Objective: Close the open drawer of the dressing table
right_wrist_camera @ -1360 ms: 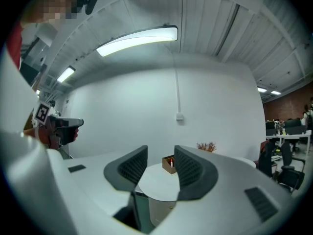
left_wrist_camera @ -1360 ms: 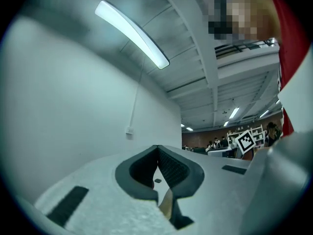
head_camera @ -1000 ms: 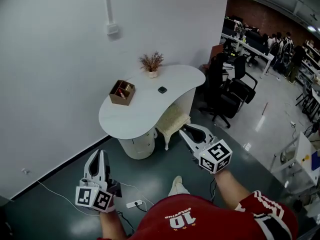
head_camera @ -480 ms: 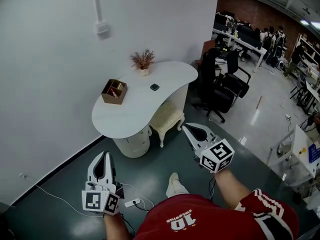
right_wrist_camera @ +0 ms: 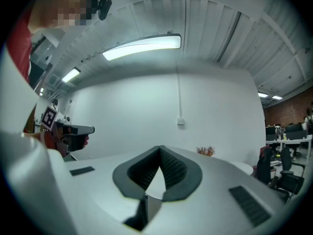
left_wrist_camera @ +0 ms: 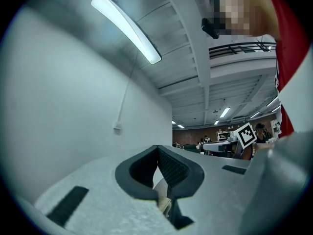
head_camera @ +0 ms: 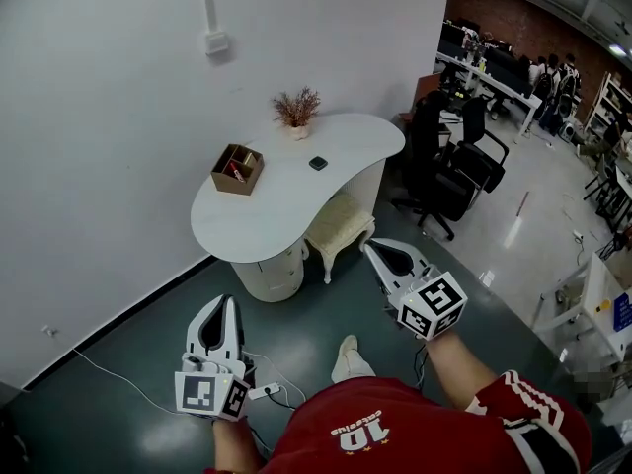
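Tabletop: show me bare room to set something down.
Free: the near end of the tabletop, in front of the wooden box, and its right end past the small dark object. Crowded: the wall side, with box and plant.

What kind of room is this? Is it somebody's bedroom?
Probably not a bedroom. It looks like a big office: rows of desks at the back and black office chairs. A white dressing table stands by the wall.
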Motion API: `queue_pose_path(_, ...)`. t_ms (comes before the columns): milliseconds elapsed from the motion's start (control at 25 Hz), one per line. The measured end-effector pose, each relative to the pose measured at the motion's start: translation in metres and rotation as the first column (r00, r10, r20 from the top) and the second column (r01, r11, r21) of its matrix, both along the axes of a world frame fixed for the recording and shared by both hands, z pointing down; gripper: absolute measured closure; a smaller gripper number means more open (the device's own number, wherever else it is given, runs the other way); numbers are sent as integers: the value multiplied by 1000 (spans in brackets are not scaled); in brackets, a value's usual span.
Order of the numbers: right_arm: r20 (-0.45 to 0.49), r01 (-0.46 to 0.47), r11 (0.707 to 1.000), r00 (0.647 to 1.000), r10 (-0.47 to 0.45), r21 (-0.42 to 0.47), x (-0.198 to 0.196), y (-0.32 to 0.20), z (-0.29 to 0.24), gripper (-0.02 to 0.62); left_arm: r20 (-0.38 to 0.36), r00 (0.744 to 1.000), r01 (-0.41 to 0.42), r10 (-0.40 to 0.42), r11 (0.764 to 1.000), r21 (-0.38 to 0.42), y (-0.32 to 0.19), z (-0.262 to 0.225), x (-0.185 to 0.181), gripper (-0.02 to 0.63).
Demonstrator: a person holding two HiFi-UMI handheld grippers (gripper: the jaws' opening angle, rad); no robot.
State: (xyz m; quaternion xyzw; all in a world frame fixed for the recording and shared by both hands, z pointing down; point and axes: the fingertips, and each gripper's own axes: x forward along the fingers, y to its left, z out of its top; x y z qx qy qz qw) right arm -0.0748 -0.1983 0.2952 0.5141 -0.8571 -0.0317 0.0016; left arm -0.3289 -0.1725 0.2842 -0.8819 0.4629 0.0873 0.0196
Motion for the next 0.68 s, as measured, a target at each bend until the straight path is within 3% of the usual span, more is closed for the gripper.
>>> queue_pose_path(680,-2,-16,1000,1000,16,2,4,5,-1,597,30,999,-20,19,1000,18,6,-5,12,601)
